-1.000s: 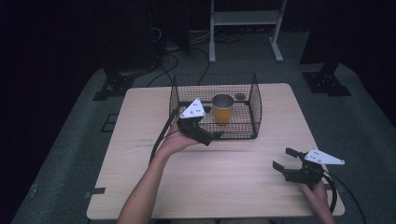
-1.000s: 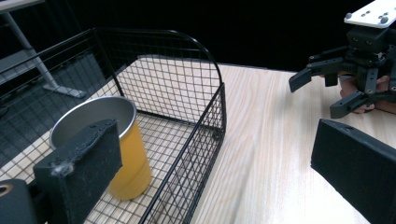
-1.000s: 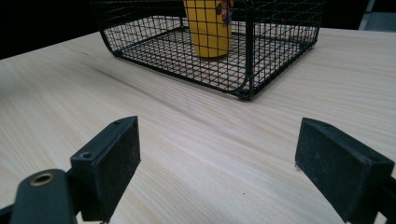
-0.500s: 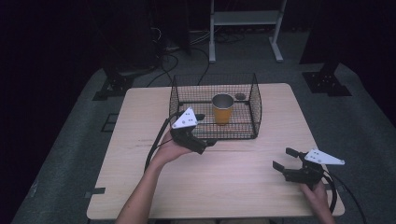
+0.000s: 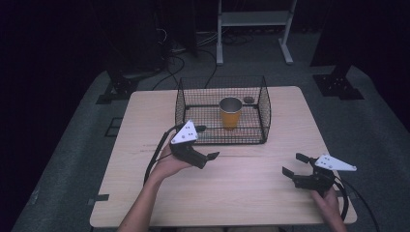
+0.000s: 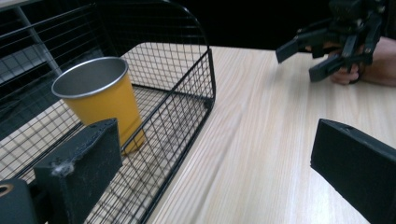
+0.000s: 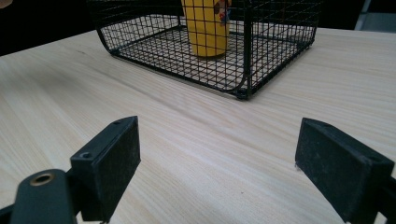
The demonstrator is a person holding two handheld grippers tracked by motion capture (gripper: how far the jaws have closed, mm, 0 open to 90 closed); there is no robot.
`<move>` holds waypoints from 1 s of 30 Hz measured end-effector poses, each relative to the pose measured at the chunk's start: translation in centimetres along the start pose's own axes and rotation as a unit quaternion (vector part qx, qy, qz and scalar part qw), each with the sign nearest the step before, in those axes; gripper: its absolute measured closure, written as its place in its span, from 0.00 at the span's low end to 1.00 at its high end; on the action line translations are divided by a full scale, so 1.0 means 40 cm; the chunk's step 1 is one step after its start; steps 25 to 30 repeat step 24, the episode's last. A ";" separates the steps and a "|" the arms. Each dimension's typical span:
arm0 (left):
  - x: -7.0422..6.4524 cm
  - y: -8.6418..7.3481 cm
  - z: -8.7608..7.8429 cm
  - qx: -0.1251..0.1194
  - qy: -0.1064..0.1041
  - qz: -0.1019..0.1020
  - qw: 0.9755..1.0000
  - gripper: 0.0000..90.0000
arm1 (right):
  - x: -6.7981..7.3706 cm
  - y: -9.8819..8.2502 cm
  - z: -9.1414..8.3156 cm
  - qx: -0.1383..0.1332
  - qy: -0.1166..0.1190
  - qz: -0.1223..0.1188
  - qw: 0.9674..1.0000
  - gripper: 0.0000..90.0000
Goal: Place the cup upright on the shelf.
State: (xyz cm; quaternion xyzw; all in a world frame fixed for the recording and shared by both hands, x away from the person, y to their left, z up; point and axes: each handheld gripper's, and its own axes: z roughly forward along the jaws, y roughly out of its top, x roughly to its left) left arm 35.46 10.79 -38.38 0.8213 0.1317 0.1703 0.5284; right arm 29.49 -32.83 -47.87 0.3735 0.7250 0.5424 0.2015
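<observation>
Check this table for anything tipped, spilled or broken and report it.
Nothing stands out. The yellow cup stands upright in the wire basket, which sits square on the table. Both the left gripper and right gripper are open and hold nothing.

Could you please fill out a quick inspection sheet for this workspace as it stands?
Surface: wooden table, bare in front.
Job's things: yellow cup upright inside wire basket.
Clutter: small dark round object in the basket's far corner, too small to identify.
Grippers: left gripper open, empty, just outside the basket; right gripper open, empty, near the table's front right.
Cables: one black cable trails from each gripper.
Surroundings: dark floor, white stand behind.
</observation>
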 end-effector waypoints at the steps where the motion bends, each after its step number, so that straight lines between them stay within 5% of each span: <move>1: -0.003 -0.004 -0.003 0.000 -0.002 -0.001 1.000 0.02 | 0.000 0.000 0.000 0.000 0.000 0.000 1.000 0.14; 14: -0.045 -0.049 -0.052 -0.014 0.013 -0.003 1.000 0.02 | 0.002 0.000 0.000 0.000 -0.005 -0.003 1.000 0.14; 20: -0.084 -0.094 -0.093 -0.067 0.018 -0.035 0.997 0.02 | 0.003 0.000 0.001 0.001 -0.006 -0.004 1.000 0.14; 22: -0.095 -0.100 -0.106 -0.061 0.032 -0.027 0.997 0.02 | 0.003 0.000 0.001 0.001 -0.006 -0.004 1.000 0.14; 23: -0.106 -0.102 -0.123 -0.079 0.041 -0.020 0.996 0.02 | 0.003 0.000 0.001 0.001 -0.005 -0.005 1.000 0.14; 30: -0.106 -0.102 -0.123 -0.079 0.041 -0.020 0.996 0.02 | 0.003 0.000 0.001 0.001 -0.005 -0.005 1.000 0.14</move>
